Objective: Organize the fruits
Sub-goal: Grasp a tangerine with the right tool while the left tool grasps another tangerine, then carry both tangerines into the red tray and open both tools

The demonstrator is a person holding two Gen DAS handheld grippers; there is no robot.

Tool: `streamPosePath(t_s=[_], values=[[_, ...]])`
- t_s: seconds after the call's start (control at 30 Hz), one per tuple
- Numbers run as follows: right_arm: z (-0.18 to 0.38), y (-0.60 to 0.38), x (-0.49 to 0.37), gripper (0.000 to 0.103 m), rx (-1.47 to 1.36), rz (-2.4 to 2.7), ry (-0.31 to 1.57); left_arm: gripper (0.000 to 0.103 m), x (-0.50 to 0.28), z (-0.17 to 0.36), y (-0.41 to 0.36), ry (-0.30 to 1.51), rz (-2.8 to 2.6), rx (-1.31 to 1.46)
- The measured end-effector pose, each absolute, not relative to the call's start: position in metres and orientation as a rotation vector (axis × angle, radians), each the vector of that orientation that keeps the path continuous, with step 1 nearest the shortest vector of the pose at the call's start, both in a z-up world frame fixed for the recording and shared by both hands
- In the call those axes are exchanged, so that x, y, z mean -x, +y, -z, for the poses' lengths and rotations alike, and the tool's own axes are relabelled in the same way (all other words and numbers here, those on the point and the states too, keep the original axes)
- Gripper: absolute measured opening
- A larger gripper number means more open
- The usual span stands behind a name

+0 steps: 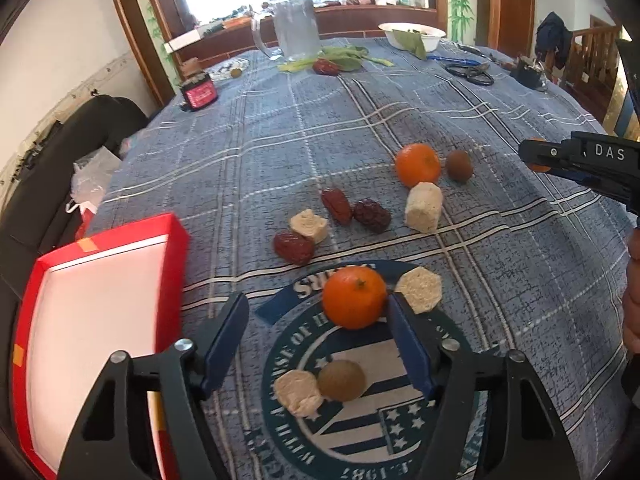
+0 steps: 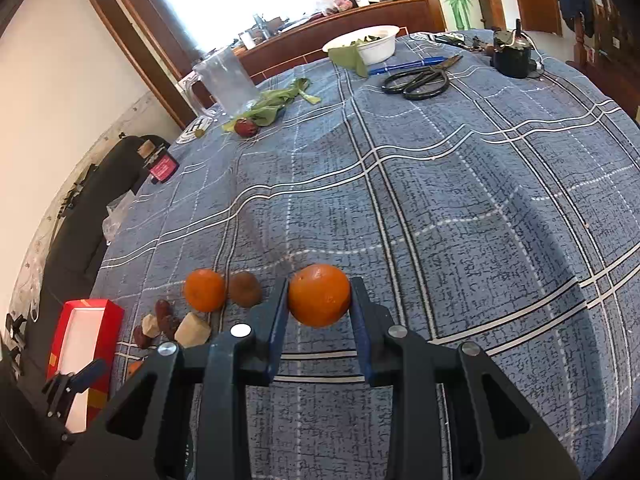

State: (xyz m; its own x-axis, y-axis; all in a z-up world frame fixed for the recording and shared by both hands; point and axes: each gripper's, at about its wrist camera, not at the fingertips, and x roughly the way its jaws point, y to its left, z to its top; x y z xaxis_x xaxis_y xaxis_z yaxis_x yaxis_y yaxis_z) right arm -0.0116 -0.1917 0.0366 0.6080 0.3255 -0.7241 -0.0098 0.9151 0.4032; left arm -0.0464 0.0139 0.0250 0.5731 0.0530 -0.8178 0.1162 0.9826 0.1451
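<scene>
Blue checked cloth (image 2: 460,208) covers the table; on it, right of the red box (image 1: 100,300), fruit lies scattered. Left gripper (image 1: 318,312) stands apart around a tangerine (image 1: 354,297), one pad touching, not yet squeezing; right gripper (image 2: 319,300) is clamped on another orange (image 2: 319,295), beyond the box. Such fruit seems light, round, soft-skinned and prone to roll; best pinched across its widest middle, gently.

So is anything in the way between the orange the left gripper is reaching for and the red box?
Nothing visible blocks it. The orange sits between the left gripper fingers, with only bare tablecloth between it and the open red box. The red dates lie further back, off that path.
</scene>
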Motion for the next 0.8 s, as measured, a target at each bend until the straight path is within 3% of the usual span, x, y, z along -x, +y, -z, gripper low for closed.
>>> streamPosePath(t_s=[0.27,0.57,0.8], values=[[-0.036,-0.192,0.012,0.032,-0.379,-0.2,0.9,0.033,0.041,-0.019,0.014,0.986,0.1,-0.103],[-0.038,-0.192,0.013,0.032,-0.34,-0.187,0.847,0.033,0.076,-0.062,0.034,0.859,0.076,-0.037],[-0.043,-0.187,0.016,0.032,-0.289,-0.17,0.78,0.033,0.141,-0.097,0.098,0.737,-0.063,-0.014]])
